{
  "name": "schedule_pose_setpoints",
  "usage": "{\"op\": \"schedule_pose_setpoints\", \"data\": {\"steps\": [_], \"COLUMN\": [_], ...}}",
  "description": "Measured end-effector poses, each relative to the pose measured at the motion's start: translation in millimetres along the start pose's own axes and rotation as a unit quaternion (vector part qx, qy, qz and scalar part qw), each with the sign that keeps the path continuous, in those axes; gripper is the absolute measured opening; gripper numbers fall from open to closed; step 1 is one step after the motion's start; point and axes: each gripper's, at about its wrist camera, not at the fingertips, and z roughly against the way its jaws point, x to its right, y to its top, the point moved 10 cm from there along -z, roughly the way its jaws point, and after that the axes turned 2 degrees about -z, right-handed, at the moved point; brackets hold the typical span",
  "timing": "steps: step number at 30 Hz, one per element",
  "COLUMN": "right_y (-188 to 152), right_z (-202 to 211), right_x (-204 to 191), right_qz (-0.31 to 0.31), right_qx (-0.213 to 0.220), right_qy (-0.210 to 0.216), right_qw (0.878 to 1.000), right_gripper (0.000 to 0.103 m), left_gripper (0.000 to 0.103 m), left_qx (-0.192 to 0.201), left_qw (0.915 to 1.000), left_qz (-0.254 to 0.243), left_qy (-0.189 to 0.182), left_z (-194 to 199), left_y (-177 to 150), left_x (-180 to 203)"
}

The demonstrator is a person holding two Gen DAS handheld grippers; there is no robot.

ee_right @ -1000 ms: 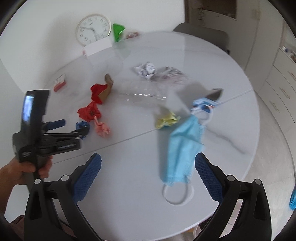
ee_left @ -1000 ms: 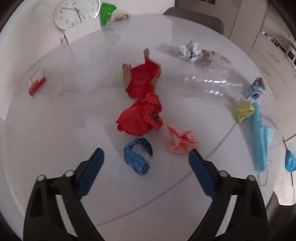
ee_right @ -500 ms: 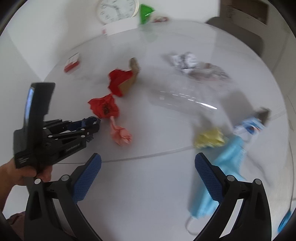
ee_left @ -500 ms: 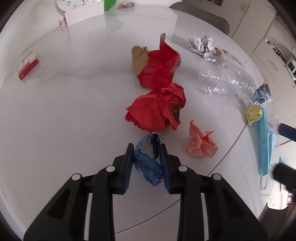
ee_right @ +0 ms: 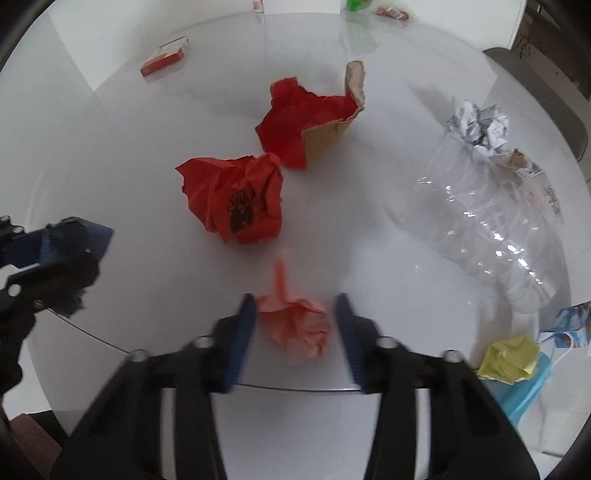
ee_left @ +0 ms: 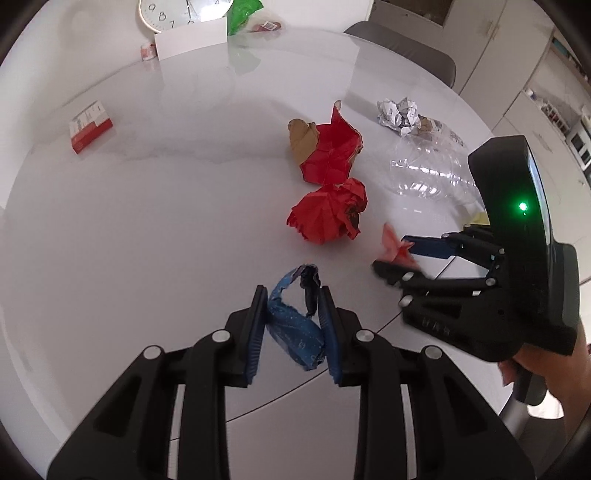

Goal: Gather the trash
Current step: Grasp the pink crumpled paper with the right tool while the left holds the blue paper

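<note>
My left gripper is shut on a crumpled blue wrapper and holds it just above the white round table. My right gripper has its jaws around a crumpled pink paper, touching it on the left side, a small gap on the right. The right gripper also shows in the left wrist view with the pink paper. A red paper ball and torn red-brown cardboard lie beyond.
A crushed clear plastic bottle, crumpled newspaper, a yellow paper wad and a blue face mask lie at the right. A red-white small box, a clock and a green wrapper are at the back.
My left gripper closed on the blue wrapper and lifted it slightly. My right gripper moved left across the table to the pink paper and narrowed its jaws around it.
</note>
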Motion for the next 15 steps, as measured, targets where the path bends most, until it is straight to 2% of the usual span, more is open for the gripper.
{"op": "schedule_pose_setpoints", "data": {"steps": [4, 7, 11, 15], "right_y": [-8.8, -22.6, -54.0, -105.2], "right_z": [18.0, 50.5, 99.7, 149.3], "right_x": [10.8, 27.2, 57.5, 97.0], "right_qz": [-0.029, -0.07, -0.126, -0.187], "right_qx": [0.009, 0.033, 0.066, 0.092], "right_qy": [0.012, 0.027, 0.027, 0.001], "right_qw": [0.999, 0.997, 0.989, 0.978], "right_gripper": [0.037, 0.038, 0.038, 0.038], "left_gripper": [0.028, 0.028, 0.028, 0.028], "left_qx": [0.004, 0.01, 0.016, 0.02], "left_qw": [0.9999, 0.9988, 0.994, 0.9855], "left_qz": [-0.014, -0.044, -0.097, -0.151], "left_qy": [-0.007, -0.017, -0.047, -0.075], "left_z": [14.7, 24.4, 36.9, 45.1], "left_y": [-3.3, -1.8, -2.4, -9.3], "left_x": [5.3, 25.3, 70.2, 119.9]}}
